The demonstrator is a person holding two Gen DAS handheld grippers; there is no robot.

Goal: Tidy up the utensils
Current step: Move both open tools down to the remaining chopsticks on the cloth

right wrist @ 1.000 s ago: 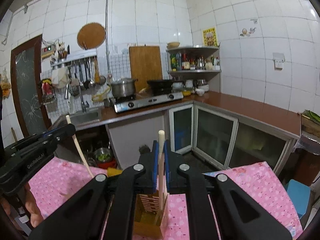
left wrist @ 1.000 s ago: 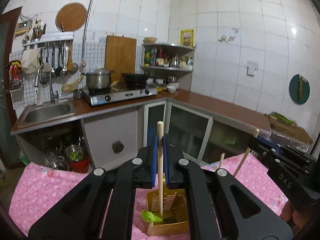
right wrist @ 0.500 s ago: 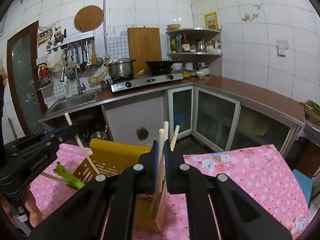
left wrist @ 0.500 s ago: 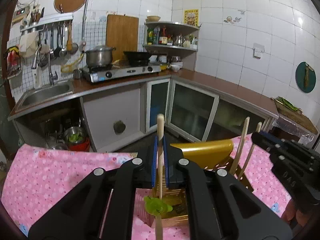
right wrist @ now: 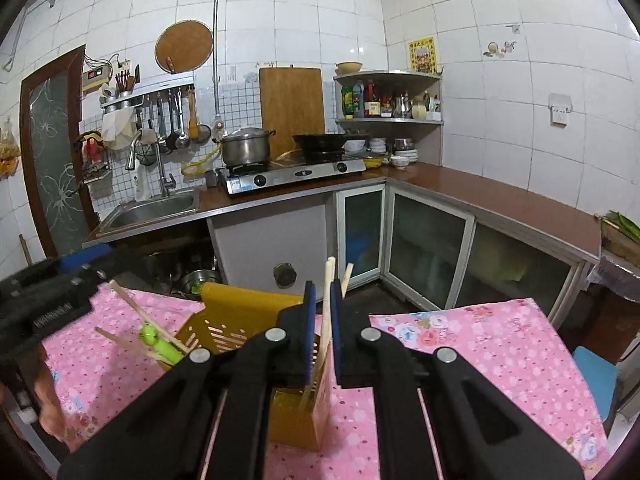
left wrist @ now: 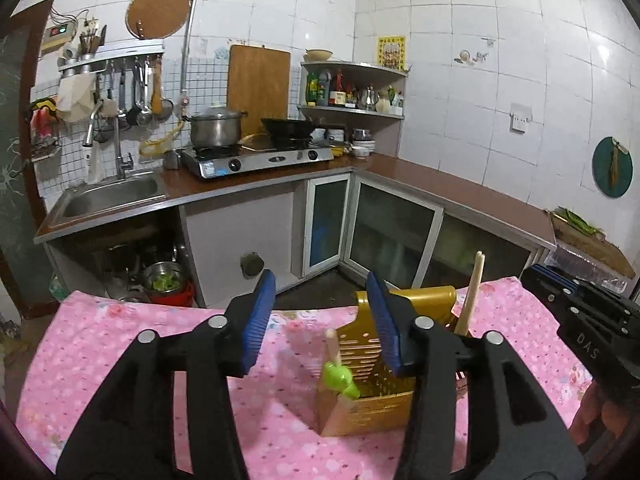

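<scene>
Looking through both wrist views, we log:

left gripper (left wrist: 322,320): jaws opening, blue pads spread wide, nothing pressed between them; we see the chopstick with green holder (left wrist: 338,372) low in the gap, leaning in the basket, free of both pads.

right gripper (right wrist: 324,322): jaws nearly together, clamped on a chopstick (right wrist: 328,300) that stands upright with its tip above the pads and its lower end inside the basket.

yellow utensil basket (left wrist: 372,404): on the pink floral tablecloth (left wrist: 120,344), at 6 o'clock in both views, just under the fingertips.

left view only: basket's slotted front wall and a near corner; two pale sticks (left wrist: 470,292) rising at 2 o'clock of the basket; the right gripper's black body at 3 o'clock; green round plate on the wall at 3 o'clock.

right view only: left gripper's body at 9 o'clock with part of a hand under it; green holder (right wrist: 158,342) and its sticks slanting out of the basket toward 10 o'clock; door at 9 o'clock; blue stool (right wrist: 594,376) at 4 o'clock.

edges: cloth's far edge runs just behind the basket at 12 o'clock; dark floor, then the cabinets (right wrist: 424,248) beyond.

open room: bare cloth wide at 8 o'clock in the left view and at 3 to 4 o'clock in the right view; the two grippers sit near each other over the basket.
</scene>
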